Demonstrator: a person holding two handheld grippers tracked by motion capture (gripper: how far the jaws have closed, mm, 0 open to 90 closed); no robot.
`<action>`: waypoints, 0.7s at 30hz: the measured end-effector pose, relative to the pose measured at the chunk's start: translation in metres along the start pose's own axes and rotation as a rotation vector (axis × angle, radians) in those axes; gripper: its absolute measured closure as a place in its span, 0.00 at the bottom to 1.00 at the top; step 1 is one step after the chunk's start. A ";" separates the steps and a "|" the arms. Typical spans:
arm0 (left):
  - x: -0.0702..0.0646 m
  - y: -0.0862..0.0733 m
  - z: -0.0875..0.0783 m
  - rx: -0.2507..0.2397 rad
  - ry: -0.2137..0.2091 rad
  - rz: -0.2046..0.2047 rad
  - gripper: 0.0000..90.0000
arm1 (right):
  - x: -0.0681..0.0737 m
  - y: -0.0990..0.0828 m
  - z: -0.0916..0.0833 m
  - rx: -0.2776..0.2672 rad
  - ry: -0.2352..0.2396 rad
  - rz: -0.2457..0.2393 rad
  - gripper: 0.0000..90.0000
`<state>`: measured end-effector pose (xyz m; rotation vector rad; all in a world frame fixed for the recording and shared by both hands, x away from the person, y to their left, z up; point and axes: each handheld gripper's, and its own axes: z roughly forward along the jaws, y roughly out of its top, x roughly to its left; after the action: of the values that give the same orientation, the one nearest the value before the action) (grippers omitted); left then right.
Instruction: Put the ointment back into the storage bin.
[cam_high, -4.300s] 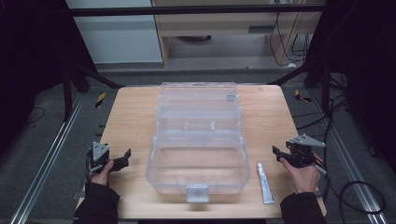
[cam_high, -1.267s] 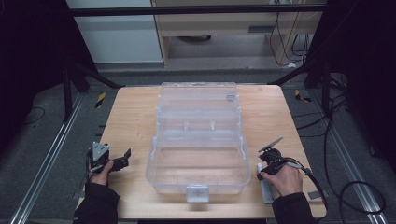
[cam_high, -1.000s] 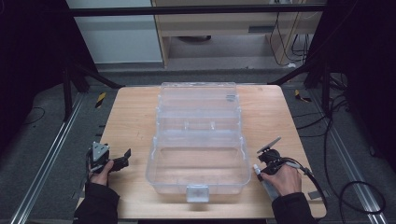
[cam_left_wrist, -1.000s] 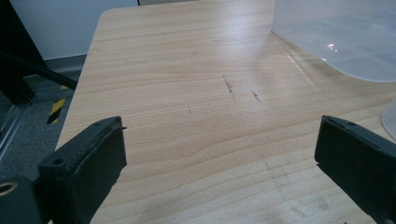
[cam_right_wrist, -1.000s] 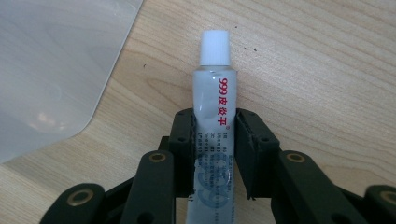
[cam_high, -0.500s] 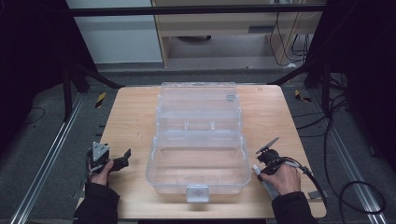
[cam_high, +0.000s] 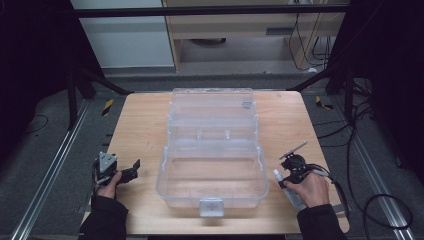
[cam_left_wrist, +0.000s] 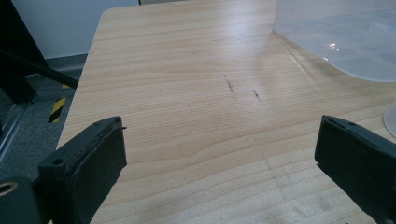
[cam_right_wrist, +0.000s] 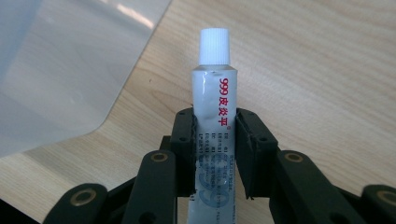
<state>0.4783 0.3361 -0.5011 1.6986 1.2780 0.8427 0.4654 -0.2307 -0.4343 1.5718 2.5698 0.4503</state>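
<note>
A white tube (cam_right_wrist: 215, 93) with red print and a ribbed white cap sits between the jaws of my right gripper (cam_right_wrist: 215, 135), which is shut on its middle. In the high view the tube (cam_high: 278, 174) lies low at the table's front right, cap pointing toward the clear plastic box (cam_high: 165, 175), with my right gripper (cam_high: 287, 176) over it. The box stands open in the middle of the table, its lid laid back. My left gripper (cam_high: 131, 170) rests open at the front left, and between its pads (cam_left_wrist: 93, 163) there is bare wood.
The wooden table (cam_high: 140, 125) has free room left and right of the box. A box corner (cam_left_wrist: 341, 37) shows at the upper right of the left gripper view. The box wall (cam_right_wrist: 60, 70) is close beside the tube. Cables hang off the table's right edge.
My right gripper came in from the table's right edge to the tube and shut on it; over the last second it edged slightly toward the box. The left gripper stayed put.
</note>
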 end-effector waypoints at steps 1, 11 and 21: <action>0.000 0.000 0.000 0.001 0.000 0.002 0.02 | -0.001 0.002 -0.005 -0.019 -0.002 -0.011 0.78; 0.000 0.000 0.000 0.000 -0.002 0.004 0.02 | -0.009 0.008 -0.029 -0.120 0.005 -0.012 0.78; 0.000 0.000 0.000 -0.001 -0.004 0.006 0.02 | -0.012 0.013 -0.050 -0.193 0.015 -0.066 0.78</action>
<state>0.4779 0.3359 -0.5011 1.7026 1.2705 0.8430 0.4704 -0.2454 -0.3833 1.4207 2.4938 0.6825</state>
